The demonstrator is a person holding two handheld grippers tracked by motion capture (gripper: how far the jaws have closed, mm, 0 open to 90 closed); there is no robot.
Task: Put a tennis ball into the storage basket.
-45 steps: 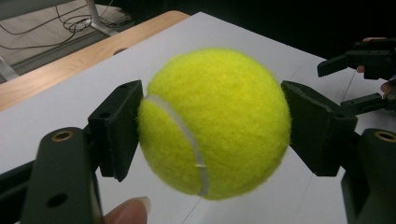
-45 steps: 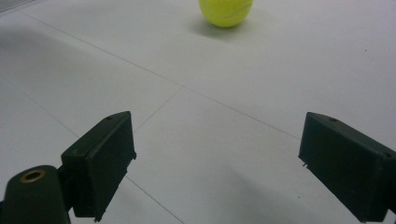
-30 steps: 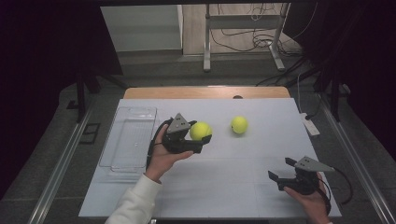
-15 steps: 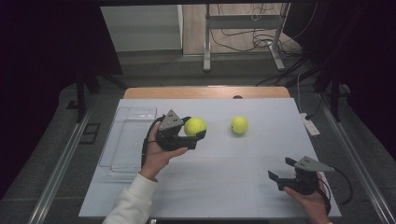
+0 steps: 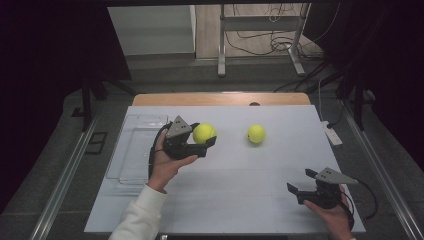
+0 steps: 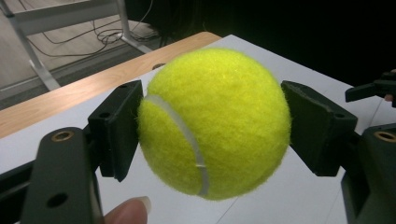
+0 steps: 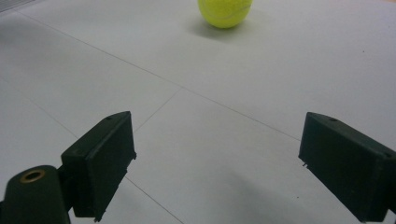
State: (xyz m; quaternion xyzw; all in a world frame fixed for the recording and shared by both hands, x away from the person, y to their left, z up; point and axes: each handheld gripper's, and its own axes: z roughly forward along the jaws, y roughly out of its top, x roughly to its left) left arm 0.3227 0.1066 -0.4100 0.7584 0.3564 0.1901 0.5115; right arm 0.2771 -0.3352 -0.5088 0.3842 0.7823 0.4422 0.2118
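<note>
A yellow tennis ball (image 5: pixel 204 133) sits clamped between the two black pads of the left gripper (image 5: pixel 202 142), held above the white table (image 5: pixel 240 200) left of its middle. In the left gripper view the ball (image 6: pixel 215 122) is pressed on both sides by the pads, its white seam curving down the near face, and a fingertip (image 6: pixel 128 212) shows at the bottom edge. The hand (image 5: pixel 167 167) holding this gripper comes in from the near left, with a white sleeve (image 5: pixel 137 217) behind it. Just left of the gripper, a clear tray (image 5: pixel 131 160) lies on the table. A second ball (image 5: pixel 256 133) rests on the table to the right, well apart from the held one. At the near right corner, the right gripper (image 5: pixel 302 182) is low over the table with its jaws wide apart and nothing between them; its own view looks across the bare table toward the second ball (image 7: pixel 225 11) farther off. A small white object (image 5: pixel 331 135) lies at the table's right edge.
</note>
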